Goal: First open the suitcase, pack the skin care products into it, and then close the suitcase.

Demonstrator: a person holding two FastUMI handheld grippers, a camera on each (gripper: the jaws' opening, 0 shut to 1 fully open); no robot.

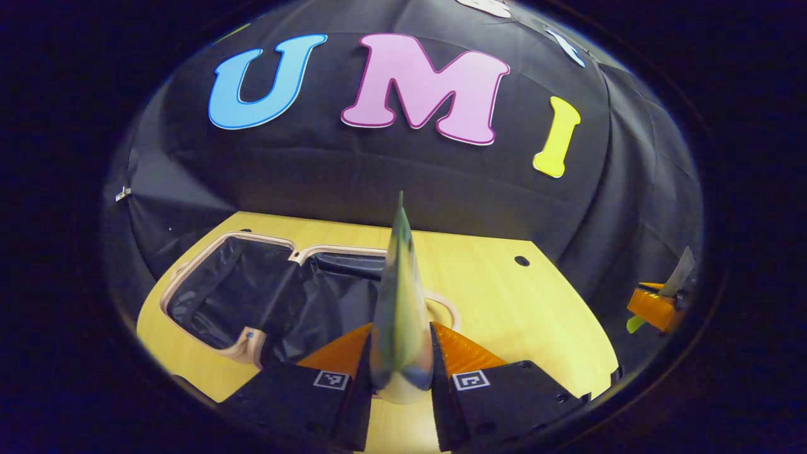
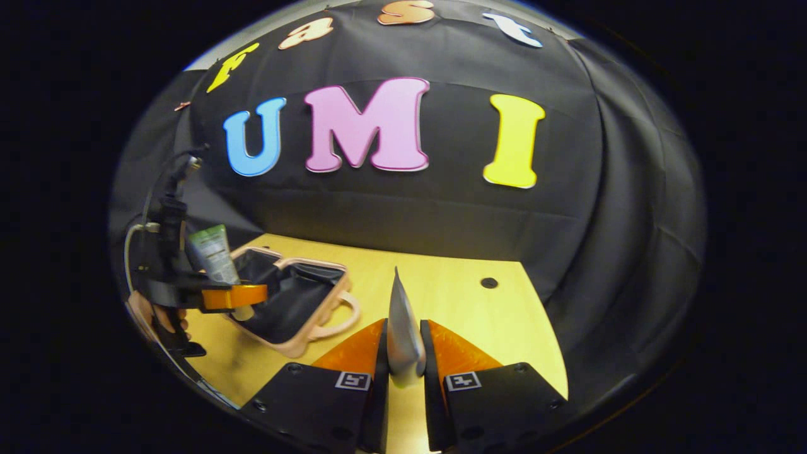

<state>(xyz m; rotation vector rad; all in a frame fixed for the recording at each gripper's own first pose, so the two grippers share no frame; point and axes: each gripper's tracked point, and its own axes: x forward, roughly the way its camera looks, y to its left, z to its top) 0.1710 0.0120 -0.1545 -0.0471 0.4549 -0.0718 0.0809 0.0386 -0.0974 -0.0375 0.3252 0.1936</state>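
Left gripper view. Left gripper (image 1: 401,372): clenched on a green tube (image 1: 400,315), held upright, crimped end at 12 o'clock, cap end low between the fingers. Suitcase (image 1: 252,296): laid open on the wooden table (image 1: 536,315), dark lining exposed, found at 10 o'clock from the gripper, near. Right gripper (image 1: 659,302): seen at 3 o'clock, well apart, a tube held in it.

Right gripper view. Right gripper (image 2: 403,369): clenched on a silver tube (image 2: 402,328), long axis upright, flat seam at 12 o'clock. Suitcase (image 2: 296,309): seen at 10 o'clock, well apart across bare table (image 2: 479,315). Left gripper (image 2: 230,296): seen at 9 o'clock, just beside the suitcase rim, its green tube (image 2: 214,252) carried upright, held by a hand (image 2: 151,315).

Judgement: the lid is already open; packing is in hand. The left gripper is judged the nearer to the suitcase; a short move toward 10 o'clock and a lowering would be called for.
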